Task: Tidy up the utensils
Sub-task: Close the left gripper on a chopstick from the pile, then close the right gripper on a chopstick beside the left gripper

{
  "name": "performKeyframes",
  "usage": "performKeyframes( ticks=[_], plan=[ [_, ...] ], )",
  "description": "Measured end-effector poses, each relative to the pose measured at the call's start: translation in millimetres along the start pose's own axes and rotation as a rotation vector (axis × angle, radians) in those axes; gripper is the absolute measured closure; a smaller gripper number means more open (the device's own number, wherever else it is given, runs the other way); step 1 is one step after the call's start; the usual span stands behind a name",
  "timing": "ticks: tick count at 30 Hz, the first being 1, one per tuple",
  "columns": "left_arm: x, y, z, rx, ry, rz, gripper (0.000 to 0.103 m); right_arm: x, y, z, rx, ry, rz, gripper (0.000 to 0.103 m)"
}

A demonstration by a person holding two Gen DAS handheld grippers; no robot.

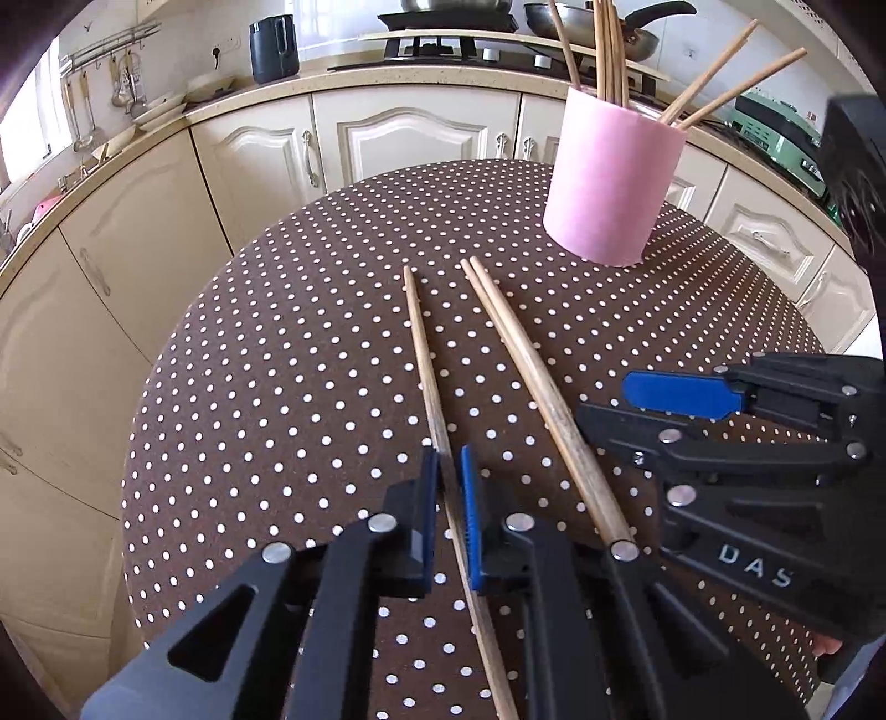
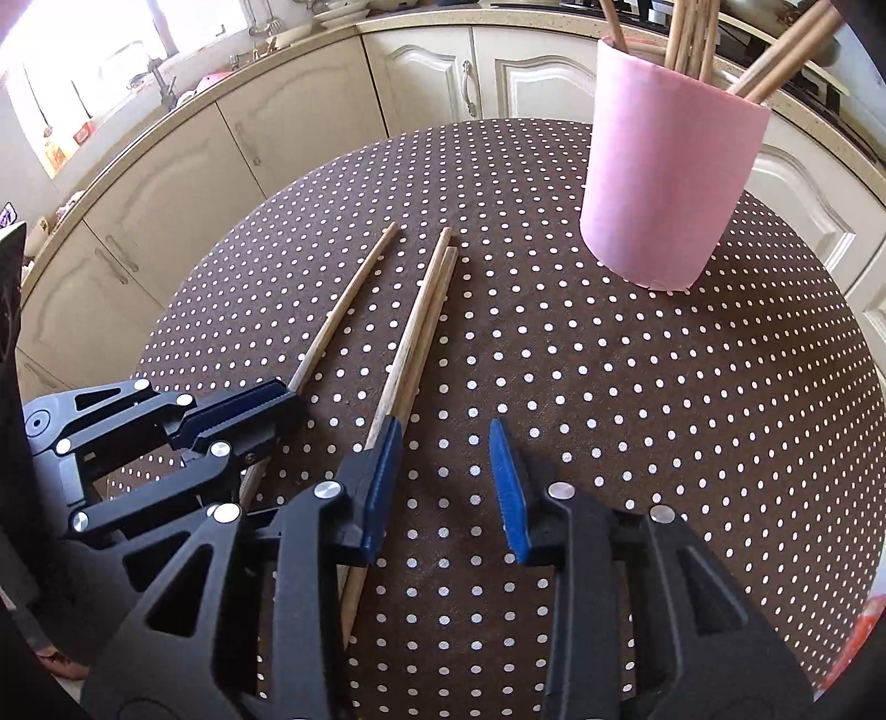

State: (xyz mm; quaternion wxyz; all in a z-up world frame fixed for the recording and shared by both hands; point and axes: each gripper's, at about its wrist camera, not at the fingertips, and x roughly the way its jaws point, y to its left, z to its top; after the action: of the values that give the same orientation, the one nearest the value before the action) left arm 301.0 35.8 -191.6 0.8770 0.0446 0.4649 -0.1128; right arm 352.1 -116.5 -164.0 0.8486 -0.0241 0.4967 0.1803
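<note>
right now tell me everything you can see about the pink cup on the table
The pink cup is a plain, matte, slightly tapered cylinder with no handle or print. Its material could be plastic or silicone. It stands upright and open-topped at the far right of the brown polka-dot tablecloth, near the edge. Several wooden chopsticks stand inside, some upright, some leaning right over the rim. Neither set of tongs touches it, and the three loose chopsticks lie apart from it.

Both wrist views downward, close, sharing table (image 1: 277, 387)
</note>
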Motion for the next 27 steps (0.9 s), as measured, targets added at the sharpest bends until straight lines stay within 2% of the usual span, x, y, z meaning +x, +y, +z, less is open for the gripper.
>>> performKeyframes(
  ticks=[7,12,21,27],
  plan=[
    [1.5,1.9,0.6,-0.01,0.009,-0.017,0.096,16.0,28.6,24.6,-0.071,0.082,-0.043,0.07],
    [0.5,5.7,0.3,-0.018,0.004,-0.027,0.096,21.4,37.9,29.6,-0.07,0.088,-0.04,0.07],
    [0.0,15.0,2.0,-0.042,0.018,-0.066,0.097,23.1,35.7,24.2,-0.088,0.111,-0.023,0.073],
    [2.8,15.1,6.1,-0.05,0.02,-0.055,0.097,18.4,35.1,17.7,-0.113,0.139,-0.026,0.074]
  ],
)
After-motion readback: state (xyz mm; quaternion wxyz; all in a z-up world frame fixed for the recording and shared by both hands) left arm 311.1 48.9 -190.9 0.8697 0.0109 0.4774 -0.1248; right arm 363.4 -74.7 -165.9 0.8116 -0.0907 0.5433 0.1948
